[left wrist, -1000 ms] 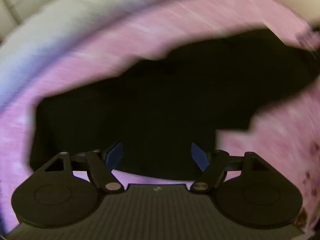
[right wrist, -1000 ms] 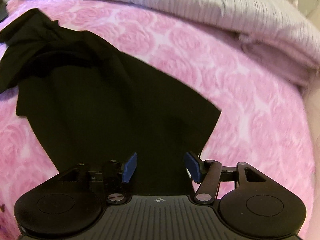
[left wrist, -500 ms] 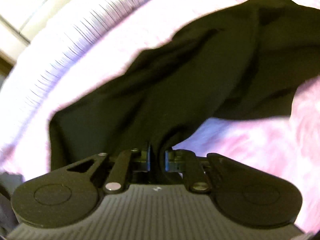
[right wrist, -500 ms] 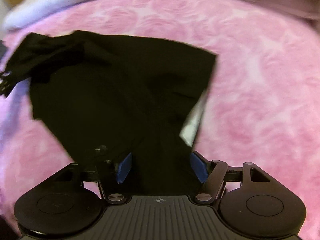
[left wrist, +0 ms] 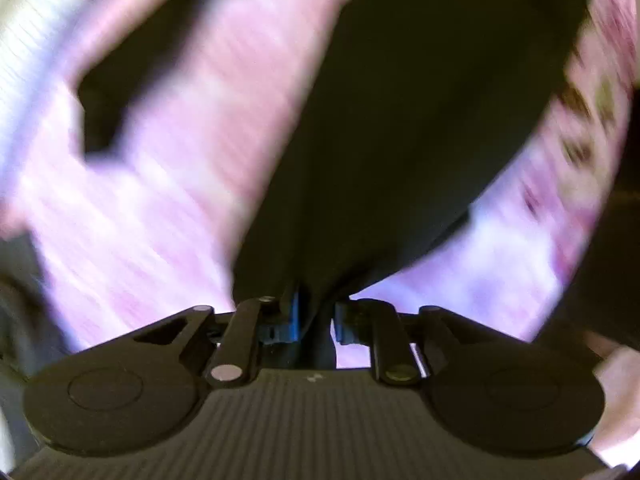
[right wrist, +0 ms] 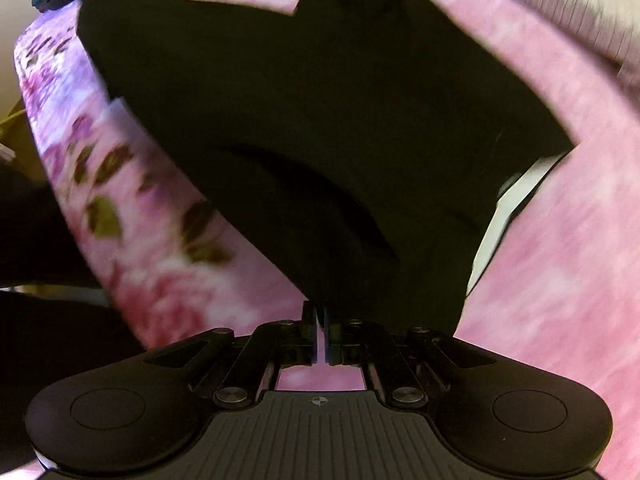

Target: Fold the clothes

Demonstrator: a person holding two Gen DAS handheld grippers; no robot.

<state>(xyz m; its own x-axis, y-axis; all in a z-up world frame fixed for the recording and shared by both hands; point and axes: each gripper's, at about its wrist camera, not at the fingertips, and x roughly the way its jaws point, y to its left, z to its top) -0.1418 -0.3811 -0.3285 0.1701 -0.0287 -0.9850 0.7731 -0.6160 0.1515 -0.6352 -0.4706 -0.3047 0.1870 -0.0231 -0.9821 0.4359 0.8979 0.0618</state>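
A black garment [left wrist: 420, 120] is drawn up off the pink rose-patterned bedspread [left wrist: 180, 200]. A bunched fold of it runs between the blue pads of my left gripper [left wrist: 316, 312], whose jaws are opening slightly while the cloth stays taut from them. In the right wrist view the same black garment [right wrist: 320, 120] hangs in a broad sheet from my right gripper [right wrist: 320, 320], which is shut on its edge with the pads nearly touching. A white label [right wrist: 512, 200] shows at the garment's right edge. Both views are motion-blurred.
A pale striped blanket [right wrist: 580, 12] lies along the far side of the bedspread [right wrist: 560, 260], and shows blurred as a striped blanket [left wrist: 24, 40] in the left wrist view. A person's dark clothing [right wrist: 36, 240] fills the left edge. The bedspread's leafy border [right wrist: 104, 216] marks the bed's near side.
Both grippers went from open over the flat garment to closed on its cloth. They have since swept sideways and slightly up, pulling the garment off the bed.
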